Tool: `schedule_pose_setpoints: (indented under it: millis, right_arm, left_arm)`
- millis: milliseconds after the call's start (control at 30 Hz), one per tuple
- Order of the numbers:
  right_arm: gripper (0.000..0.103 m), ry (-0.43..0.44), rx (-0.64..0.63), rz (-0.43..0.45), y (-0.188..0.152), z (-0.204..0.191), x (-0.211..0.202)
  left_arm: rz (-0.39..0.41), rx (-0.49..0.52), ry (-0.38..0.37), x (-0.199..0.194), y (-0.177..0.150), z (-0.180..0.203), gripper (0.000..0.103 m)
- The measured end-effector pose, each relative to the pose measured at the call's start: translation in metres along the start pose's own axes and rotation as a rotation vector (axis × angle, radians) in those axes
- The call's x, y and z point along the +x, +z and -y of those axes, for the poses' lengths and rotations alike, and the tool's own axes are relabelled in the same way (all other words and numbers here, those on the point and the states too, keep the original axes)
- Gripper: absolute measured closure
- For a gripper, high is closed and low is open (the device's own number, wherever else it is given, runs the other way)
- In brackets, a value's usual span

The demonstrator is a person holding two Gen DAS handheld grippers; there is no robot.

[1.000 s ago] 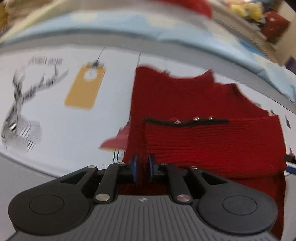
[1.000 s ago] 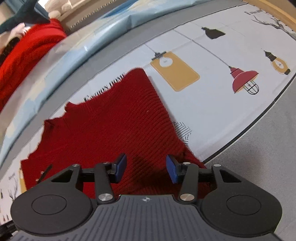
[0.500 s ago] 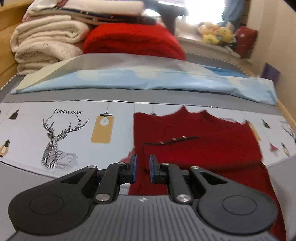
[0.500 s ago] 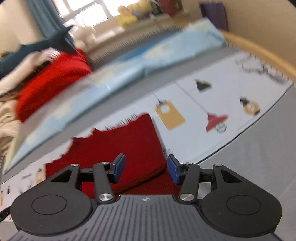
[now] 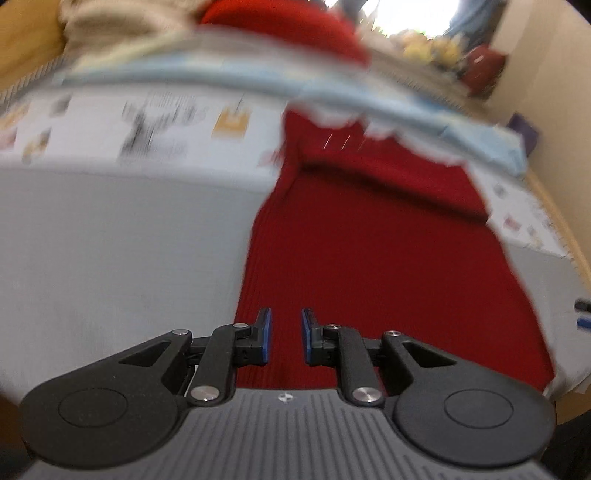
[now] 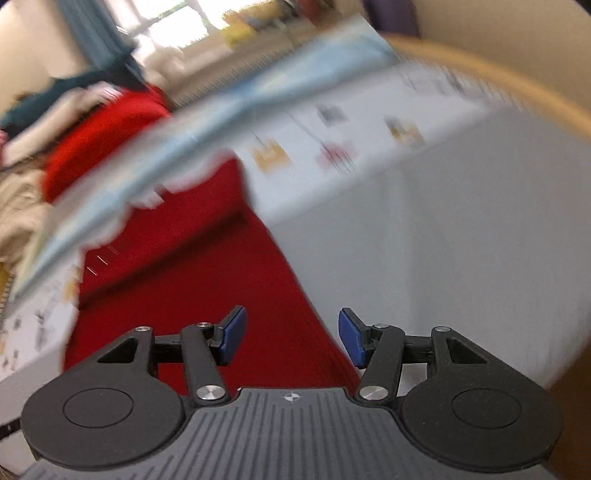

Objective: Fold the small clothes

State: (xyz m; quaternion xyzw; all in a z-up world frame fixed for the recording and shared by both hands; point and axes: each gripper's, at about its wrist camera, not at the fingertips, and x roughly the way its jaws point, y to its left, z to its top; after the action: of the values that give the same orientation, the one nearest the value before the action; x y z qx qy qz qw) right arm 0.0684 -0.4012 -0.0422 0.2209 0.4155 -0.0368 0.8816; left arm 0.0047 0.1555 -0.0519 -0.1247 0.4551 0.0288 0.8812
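A red knitted garment (image 5: 369, 258) lies flat on the bed, its upper part folded across itself into a ridge. The same red garment (image 6: 207, 295) fills the lower left of the right wrist view. My left gripper (image 5: 286, 317) hovers over the garment's near left edge. Its jaws are opening from a narrow gap, and only the cloth below shows between the blue pads. My right gripper (image 6: 291, 319) hangs over the near right edge, jaws wide and still opening, gripping nothing. Both views are blurred by motion.
A grey bed cover (image 5: 110, 258) surrounds the garment's near half, and a white printed sheet (image 5: 147, 125) lies under its far half. Behind are a light blue quilt (image 5: 258, 77), a red blanket (image 5: 288, 29) and beige folded bedding. A wooden bed rail (image 6: 517, 85) curves along the right.
Both grippers have drawn back fast from the folded upper part to the garment's near end, which now lies under them. Both pairs of jaws stand slightly wider.
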Motion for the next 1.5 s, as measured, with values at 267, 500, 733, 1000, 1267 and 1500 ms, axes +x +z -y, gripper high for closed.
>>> schedule_pose_setpoints:
  millis: [267,500,733,1000,1267,1500]
  right_arm:
    - [0.048,-0.104,0.004,-0.144,-0.022,0.019,0.040]
    - [0.048,-0.131,-0.055,-0.237,-0.038,0.019,0.059]
    - [0.048,-0.159,-0.107,-0.234,-0.042,0.009,0.063]
    - [0.080,-0.083,-0.114,-0.239,-0.041,0.003,0.063]
    - [0.075,-0.087,-0.146,-0.257,-0.044,0.001,0.063]
    - [0.075,-0.099,-0.165,-0.257,-0.043,-0.001,0.065]
  left_arm:
    - [-0.093,-0.128,0.036,0.020,-0.014,-0.035,0.078]
    - [-0.206,-0.179,0.017,0.036,-0.021,-0.045,0.074]
    - [-0.211,-0.124,0.042,0.047,-0.026,-0.041,0.072]
    - [-0.205,-0.086,0.045,0.045,-0.027,-0.035,0.078]
    - [-0.221,-0.083,0.043,0.044,-0.031,-0.035,0.077]
    - [-0.217,-0.059,0.049,0.044,-0.031,-0.032,0.077]
